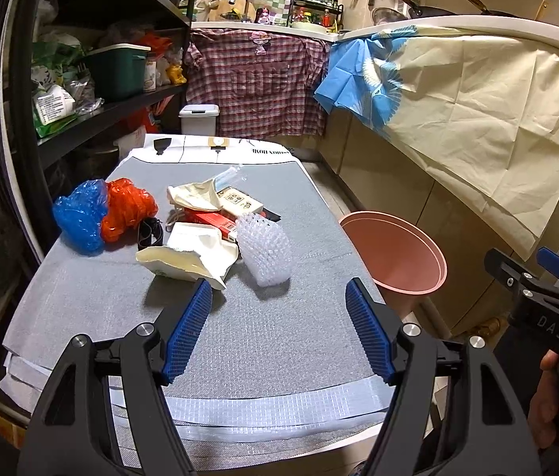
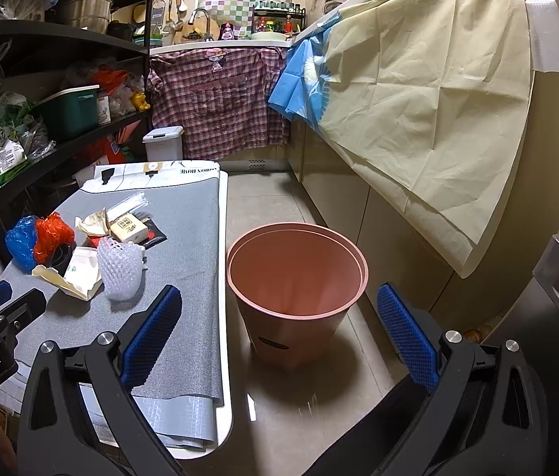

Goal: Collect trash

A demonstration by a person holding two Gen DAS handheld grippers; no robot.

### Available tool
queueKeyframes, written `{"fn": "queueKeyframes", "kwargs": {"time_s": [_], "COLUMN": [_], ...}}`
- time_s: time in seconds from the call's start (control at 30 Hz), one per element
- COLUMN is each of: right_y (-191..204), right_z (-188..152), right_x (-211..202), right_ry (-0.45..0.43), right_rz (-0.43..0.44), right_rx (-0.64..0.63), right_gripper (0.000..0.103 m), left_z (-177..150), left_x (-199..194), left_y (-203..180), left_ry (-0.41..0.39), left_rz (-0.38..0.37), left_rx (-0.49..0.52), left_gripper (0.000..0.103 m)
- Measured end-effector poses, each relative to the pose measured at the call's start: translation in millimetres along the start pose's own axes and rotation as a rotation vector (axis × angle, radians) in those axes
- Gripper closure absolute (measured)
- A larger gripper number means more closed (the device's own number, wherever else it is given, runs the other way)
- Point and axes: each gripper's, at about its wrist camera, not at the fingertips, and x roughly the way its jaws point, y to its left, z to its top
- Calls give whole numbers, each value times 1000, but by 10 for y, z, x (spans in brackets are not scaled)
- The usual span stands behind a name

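Both hand-held grippers — left (image 1: 279, 327) and right (image 2: 279, 333) — gape wide and empty, while the trash (image 1: 196, 226) lies heaped on the counter (image 1: 287, 341) left of the bin (image 2: 297, 273) — light, crumply stuff, likely best pinched at the foam net (image 1: 265, 252).

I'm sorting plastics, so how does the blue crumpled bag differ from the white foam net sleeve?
The blue bag is translucent crumpled film; the foam net sleeve is white open mesh. The bag sits at the table's left edge against an orange bag; the sleeve lies nearer the pink bin. Both rest ungripped on the table.
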Motion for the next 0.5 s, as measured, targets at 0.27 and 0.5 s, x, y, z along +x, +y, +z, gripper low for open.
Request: {"fn": "queueKeyframes", "kwargs": {"time_s": [0.27, 0.5], "right_y": [7, 11], "right_z": [-1, -3], "right_x": [-6, -6], "right_ry": [0, -1], "right_rz": [-1, -1], "right_rx": [1, 1], "right_gripper": [6, 6], "left_z": [2, 4], "left_x": [-3, -1], "left_y": [-7, -14], "left_ry": [1, 1], "left_rz": [0, -1], "left_rx": [1, 2], "left_gripper": [35, 35]}}
